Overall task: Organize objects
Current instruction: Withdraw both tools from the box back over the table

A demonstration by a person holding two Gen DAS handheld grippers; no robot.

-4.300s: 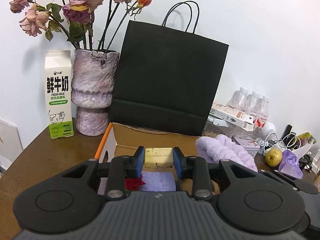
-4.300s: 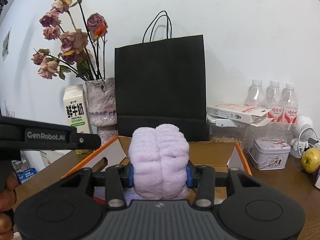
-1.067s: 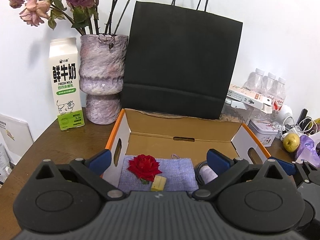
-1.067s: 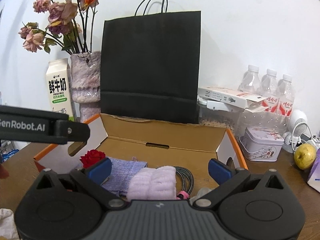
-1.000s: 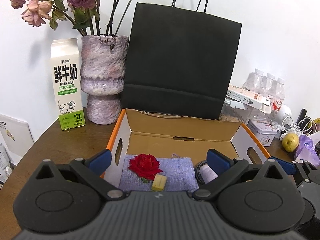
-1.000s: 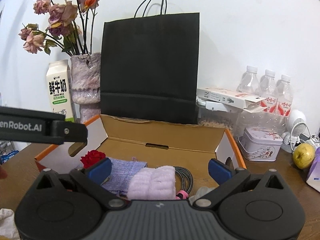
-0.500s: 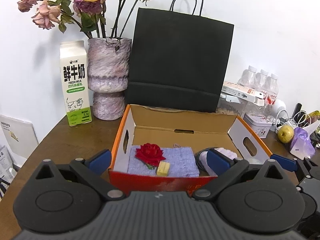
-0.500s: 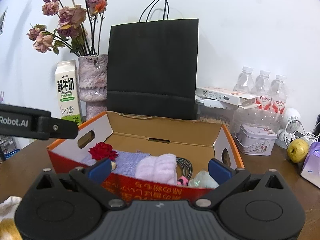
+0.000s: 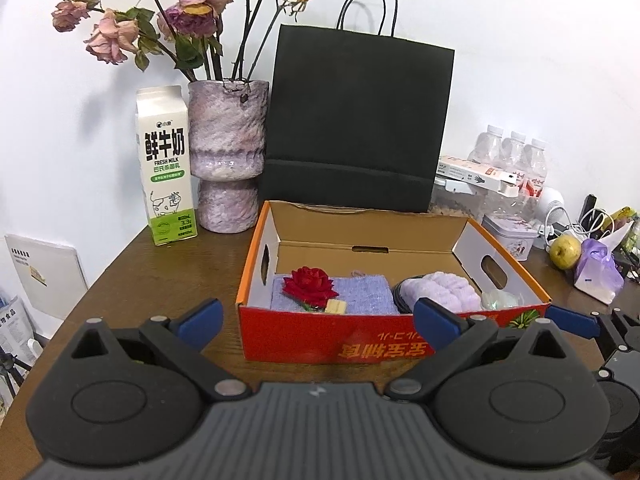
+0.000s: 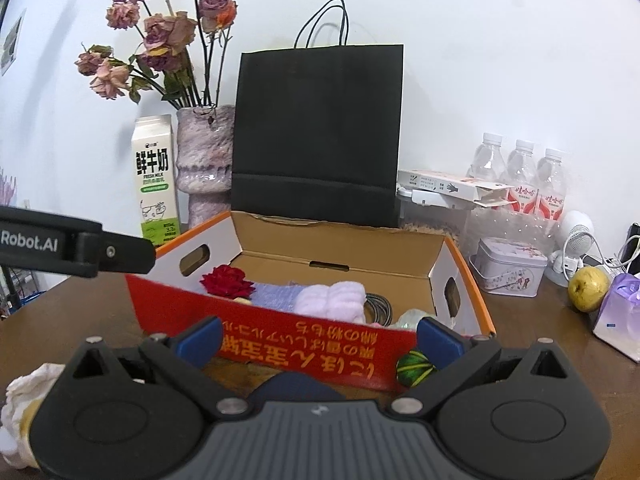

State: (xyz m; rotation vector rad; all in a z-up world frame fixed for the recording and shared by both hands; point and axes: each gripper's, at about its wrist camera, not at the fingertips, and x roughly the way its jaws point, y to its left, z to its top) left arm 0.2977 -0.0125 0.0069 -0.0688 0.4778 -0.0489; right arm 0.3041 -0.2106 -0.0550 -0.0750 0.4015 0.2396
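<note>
Brown tabletop fills the lower frame under both my tongs; my left gripper (image 9: 316, 316) has its jaws wide apart and empty, and my right gripper (image 10: 318, 336) likewise; centre frame just beyond them sits the cardboard box (image 9: 360, 338), holding the red rose (image 9: 310, 284), purple cloth (image 9: 360, 298), small yellow block (image 9: 335, 306) and fluffy lilac towel (image 9: 440, 292); most looks packed, I judge, though a crumpled white cloth (image 10: 30, 388) at lower left lies outside.

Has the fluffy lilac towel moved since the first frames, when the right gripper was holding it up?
Yes. The lilac towel has gone down into the cardboard box, right of the red rose, and the right gripper is open, empty.
</note>
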